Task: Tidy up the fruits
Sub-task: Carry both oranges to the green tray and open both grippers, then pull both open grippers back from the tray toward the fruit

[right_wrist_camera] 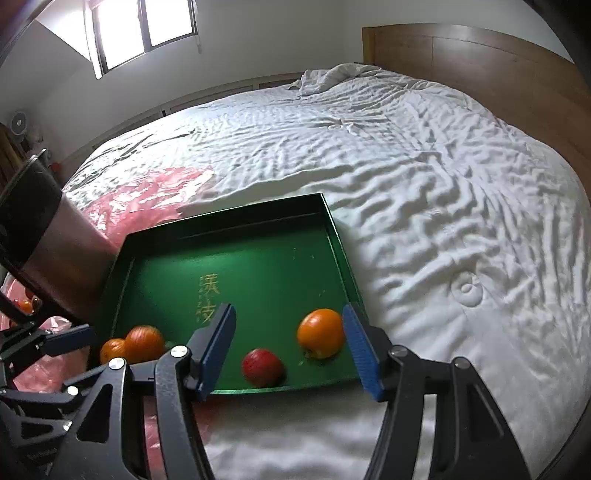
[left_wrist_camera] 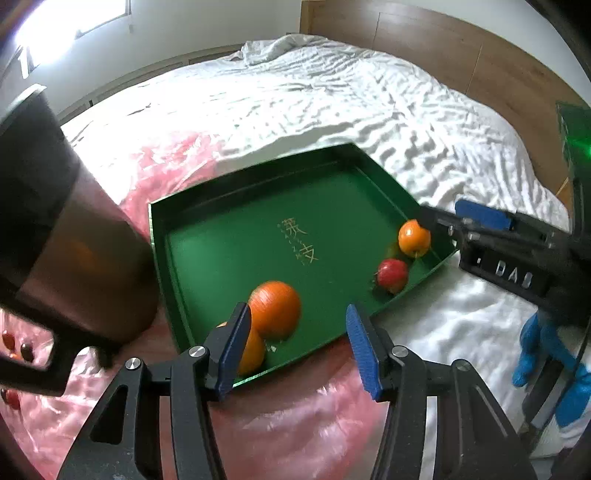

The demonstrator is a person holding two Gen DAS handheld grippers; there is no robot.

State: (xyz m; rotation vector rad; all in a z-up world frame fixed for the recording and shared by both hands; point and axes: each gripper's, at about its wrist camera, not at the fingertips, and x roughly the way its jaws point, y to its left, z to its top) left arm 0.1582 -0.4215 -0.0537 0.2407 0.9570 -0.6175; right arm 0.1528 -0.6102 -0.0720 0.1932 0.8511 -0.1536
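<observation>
Hand-held gripper (right_wrist_camera: 290, 349) over three oranges, one apple (right_wrist_camera: 263, 367).

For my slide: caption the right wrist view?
Open right gripper above green tray holding three oranges and an apple.

Home bedroom is shown. Big bed (right_wrist_camera: 369, 166) w/ rumpled white sheet, wood headboard (right_wrist_camera: 480, 62), window (right_wrist_camera: 144, 29) are seen.

Both wrist views angled down, close, sharing green tray (left_wrist_camera: 162, 229) (right_wrist_camera: 340, 236).
</observation>
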